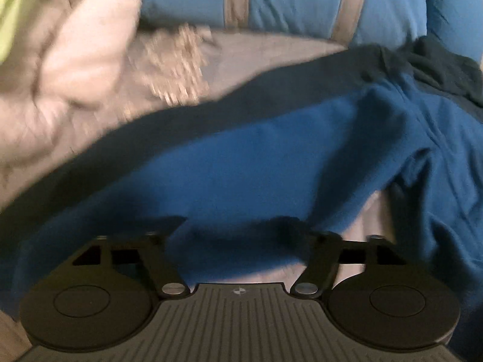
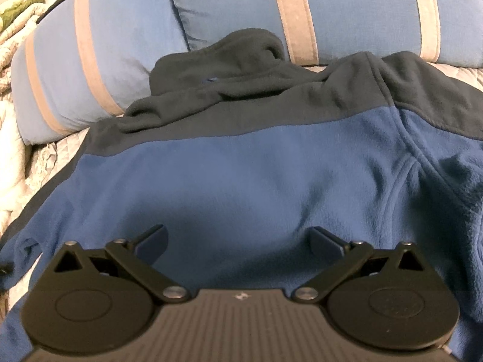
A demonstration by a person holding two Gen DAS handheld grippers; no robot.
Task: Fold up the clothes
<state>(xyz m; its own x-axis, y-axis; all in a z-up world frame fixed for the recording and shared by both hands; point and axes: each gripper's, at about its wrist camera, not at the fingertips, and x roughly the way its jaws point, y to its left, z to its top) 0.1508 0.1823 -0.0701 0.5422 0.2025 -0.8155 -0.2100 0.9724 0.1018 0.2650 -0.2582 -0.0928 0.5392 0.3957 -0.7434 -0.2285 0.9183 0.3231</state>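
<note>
A blue fleece jacket (image 2: 241, 175) with a dark navy yoke and hood (image 2: 229, 54) lies spread on a bed. My right gripper (image 2: 240, 238) hovers low over its blue body, jaws wide apart and nothing pinched between them. In the blurred left wrist view the same jacket (image 1: 256, 157) runs across the picture, with a sleeve fold at the right. My left gripper (image 1: 232, 226) sits over the jacket's near edge, its dark fingers (image 1: 172, 226) spread apart. The cloth lies under them, not clamped.
A blue pillow with tan stripes (image 2: 120, 45) lies behind the jacket, and a second one (image 2: 362, 9) lies to its right. A crumpled pale quilt (image 1: 75, 60) is bunched at the left on the beige bedspread (image 1: 241, 54). Something green (image 1: 15, 6) shows at the far left.
</note>
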